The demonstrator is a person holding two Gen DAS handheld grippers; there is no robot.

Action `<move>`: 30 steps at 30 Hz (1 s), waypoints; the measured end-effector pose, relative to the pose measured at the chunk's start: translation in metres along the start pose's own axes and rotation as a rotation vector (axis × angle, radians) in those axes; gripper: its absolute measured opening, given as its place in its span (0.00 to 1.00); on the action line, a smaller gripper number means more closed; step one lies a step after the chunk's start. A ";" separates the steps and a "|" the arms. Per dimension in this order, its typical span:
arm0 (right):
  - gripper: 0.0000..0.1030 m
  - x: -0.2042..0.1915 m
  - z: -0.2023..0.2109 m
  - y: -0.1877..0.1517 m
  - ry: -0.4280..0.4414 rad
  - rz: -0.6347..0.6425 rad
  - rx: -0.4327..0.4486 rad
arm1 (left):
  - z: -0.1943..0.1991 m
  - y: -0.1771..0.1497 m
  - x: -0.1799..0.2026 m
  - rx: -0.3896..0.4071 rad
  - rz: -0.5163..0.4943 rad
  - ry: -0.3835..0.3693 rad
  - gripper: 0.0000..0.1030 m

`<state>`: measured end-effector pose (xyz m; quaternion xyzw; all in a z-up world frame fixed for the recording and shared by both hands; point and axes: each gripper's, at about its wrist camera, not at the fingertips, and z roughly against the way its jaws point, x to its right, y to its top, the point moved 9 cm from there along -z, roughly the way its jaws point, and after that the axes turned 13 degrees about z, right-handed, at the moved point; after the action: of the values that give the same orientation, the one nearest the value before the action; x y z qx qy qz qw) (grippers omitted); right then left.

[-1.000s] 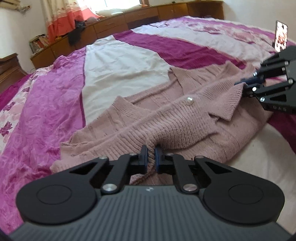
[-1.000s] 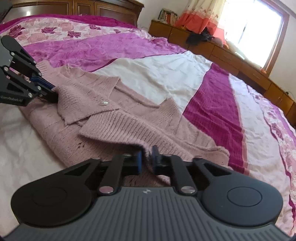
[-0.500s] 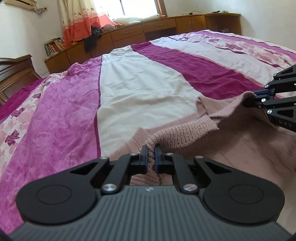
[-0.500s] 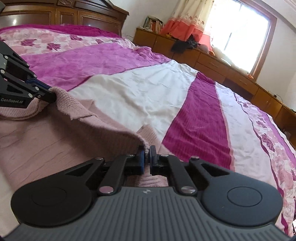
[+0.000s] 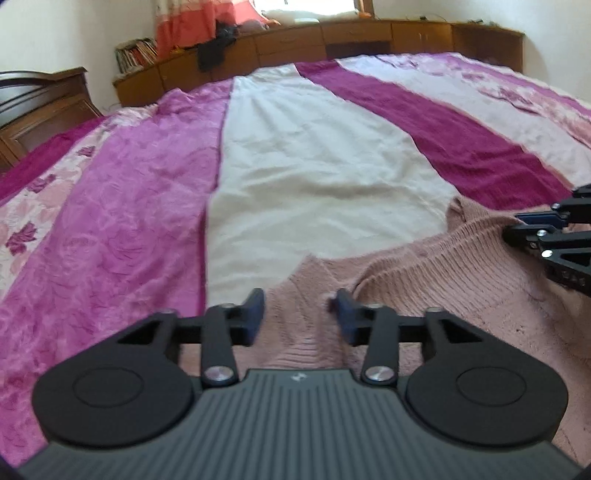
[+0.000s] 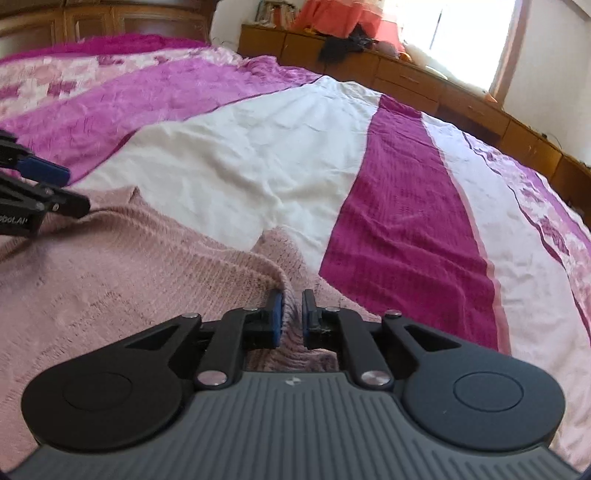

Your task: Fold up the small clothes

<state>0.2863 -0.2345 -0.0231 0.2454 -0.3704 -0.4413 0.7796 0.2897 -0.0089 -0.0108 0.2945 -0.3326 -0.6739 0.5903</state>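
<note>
Somebody's bedroom at home, no doubt about it

A big bed fills nearly the whole view, covered by a bedspread (image 5: 314, 177) in magenta, cream and rose-print stripes. A dark carved wooden headboard (image 5: 44, 103) sits at the far left. Along the far wall runs a low row of wooden cabinets (image 6: 424, 81) with drawers, a dark garment (image 5: 214, 51) slung over them and books (image 5: 135, 53) stacked at one end. Orange-and-cream curtains (image 6: 332, 18) hang by a bright window (image 6: 461, 33). Plain white walls, lived-in stuff everywhere.
</note>
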 end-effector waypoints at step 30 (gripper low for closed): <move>0.54 0.058 0.050 -0.058 0.186 -0.316 0.019 | 0.087 -0.070 -0.072 -0.109 0.336 -0.023 0.46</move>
<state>0.2364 -0.3157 -0.0128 0.3474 -0.2579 -0.5301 0.7292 0.1883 0.0769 -0.0133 0.1946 -0.3470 -0.5863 0.7057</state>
